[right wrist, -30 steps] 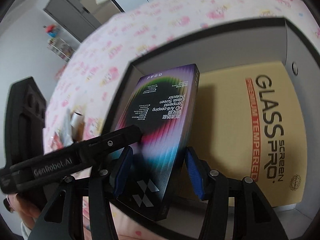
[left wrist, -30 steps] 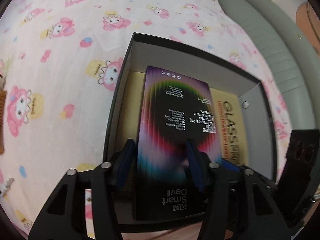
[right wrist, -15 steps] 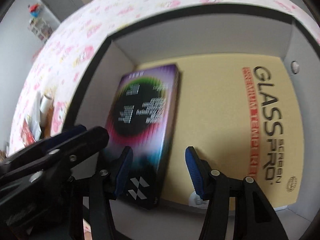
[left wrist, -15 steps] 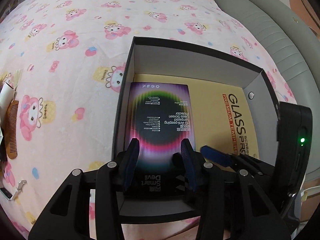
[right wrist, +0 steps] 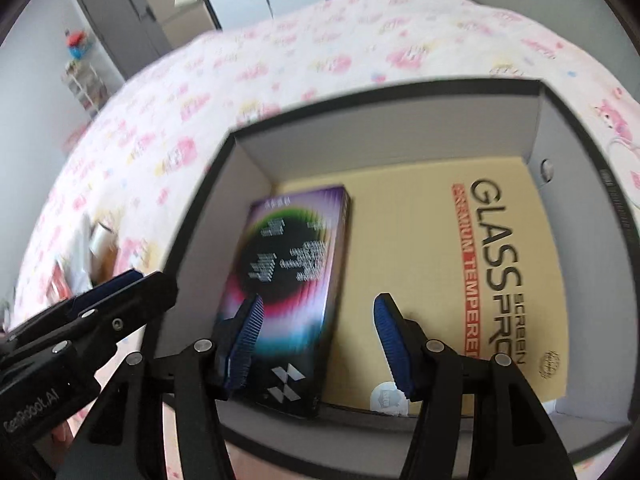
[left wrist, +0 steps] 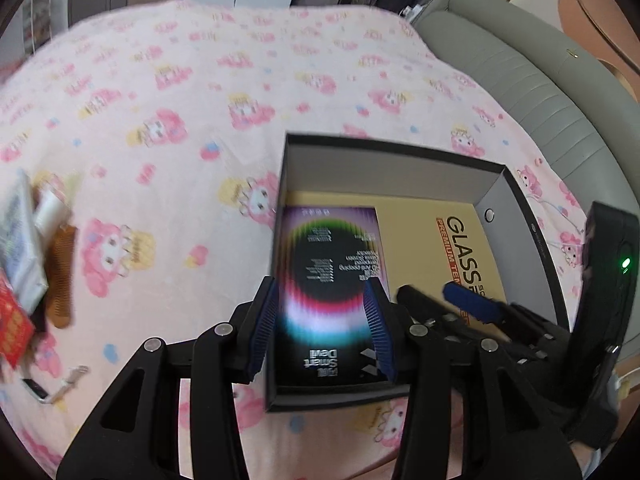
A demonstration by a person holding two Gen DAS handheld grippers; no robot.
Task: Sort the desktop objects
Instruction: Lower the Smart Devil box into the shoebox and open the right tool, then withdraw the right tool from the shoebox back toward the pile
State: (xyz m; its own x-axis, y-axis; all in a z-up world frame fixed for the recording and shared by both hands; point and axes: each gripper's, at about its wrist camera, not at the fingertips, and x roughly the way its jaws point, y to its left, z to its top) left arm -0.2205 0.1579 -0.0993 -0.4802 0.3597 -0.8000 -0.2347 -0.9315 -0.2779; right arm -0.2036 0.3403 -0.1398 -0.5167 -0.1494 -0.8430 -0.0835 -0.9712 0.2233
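1. Box (left wrist: 384,160), black-rimmed and open, sits on the pink cartoon-print sheet (left wrist: 160,120); a yellow "GLASS" pack (right wrist: 420,240) covers its floor.
2. Rainbow pack (right wrist: 296,264) lies flat in the box's left part, on the yellow pack, against the left wall.
3. Left gripper (left wrist: 324,320) hovers above the rainbow pack's near end, jaws apart, gripping nothing.
4. Right gripper (right wrist: 316,340) hangs over the pack's right edge; its jaws have just been opening, empty.
5. Comb (left wrist: 60,276) and small items lie well left.
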